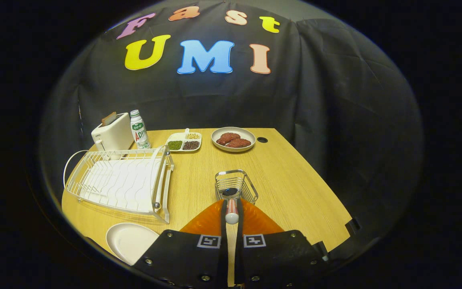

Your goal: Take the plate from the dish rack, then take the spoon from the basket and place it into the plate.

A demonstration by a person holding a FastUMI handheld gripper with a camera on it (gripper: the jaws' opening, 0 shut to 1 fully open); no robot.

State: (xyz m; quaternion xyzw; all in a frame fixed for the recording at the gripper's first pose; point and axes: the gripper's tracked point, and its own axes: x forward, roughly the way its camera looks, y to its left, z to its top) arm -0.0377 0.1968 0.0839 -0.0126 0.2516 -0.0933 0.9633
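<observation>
In the gripper view, we see the gripper [231, 212] at lower centre of the frame, its two fingers pinched on the handle of a spoon [232, 208]. The spoon's dark bowl end sits at the near rim of the small wire basket [236, 185], which stands just ahead of the fingertips on the wooden table [295, 180]. We cannot tell whether the spoon rests on the basket or is held clear of it.

At lower left, the empty plate [128, 241] lies flat on the table, near the front edge and just beside the gripper's body. Above it, at left of centre, we find the white dish rack [120, 182], with no dishes standing in it.

Along the far edge, upper left to centre, stand a toaster [112, 133], a bottle [139, 129], a divided tray of beans [184, 141] and a bowl holding reddish pieces of meat [233, 139].
</observation>
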